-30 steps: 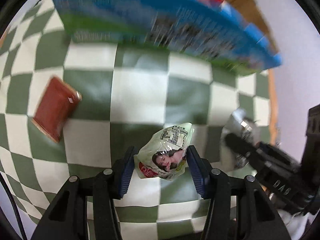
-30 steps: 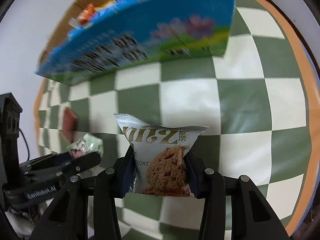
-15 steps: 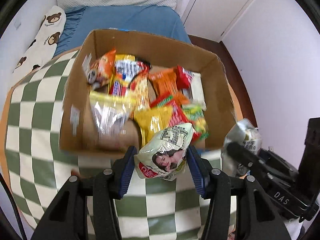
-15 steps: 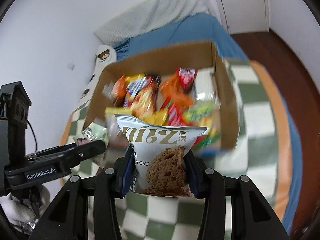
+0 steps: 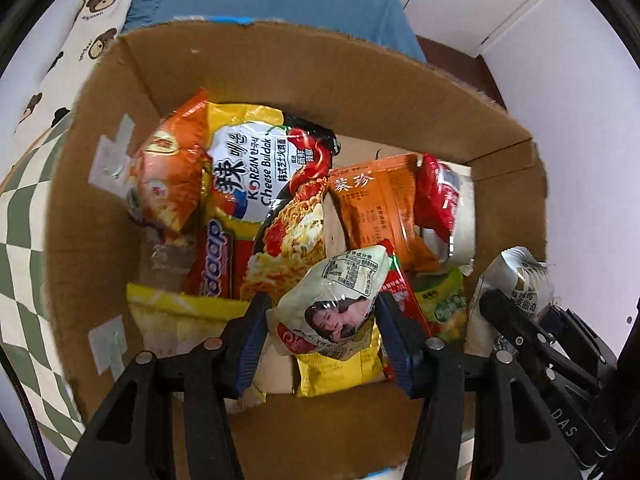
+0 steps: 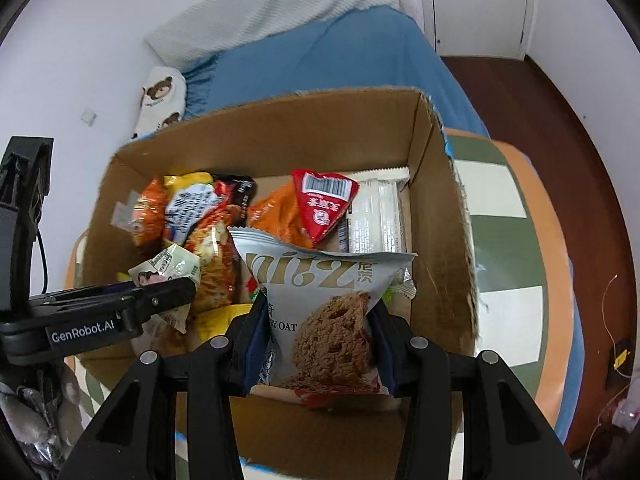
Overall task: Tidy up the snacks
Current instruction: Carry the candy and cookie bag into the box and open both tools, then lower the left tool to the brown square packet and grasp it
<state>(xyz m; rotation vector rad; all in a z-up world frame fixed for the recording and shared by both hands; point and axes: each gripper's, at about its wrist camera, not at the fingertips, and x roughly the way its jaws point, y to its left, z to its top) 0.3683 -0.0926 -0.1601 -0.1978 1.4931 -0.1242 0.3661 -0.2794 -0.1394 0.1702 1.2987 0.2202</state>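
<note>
L gripper (image 5: 324, 316) over cardboard box (image 5: 360, 80), pointing steeply down. Jaws opening; pale green snack pouch (image 5: 340, 304) between pads, left pad looks just clear of it, right pad touching. Pouch hangs above noodle pack (image 5: 272, 184) at 11 o'clock and orange packet (image 5: 380, 208) at 1 o'clock.

R gripper (image 6: 320, 324) also over box, near its right wall. Jaws narrow, clamped on silver oat-cookie bag (image 6: 320, 300). Red packet (image 6: 324, 204) at 12 o'clock in box. Checked tablecloth (image 6: 508, 256) at 3 o'clock.
</note>
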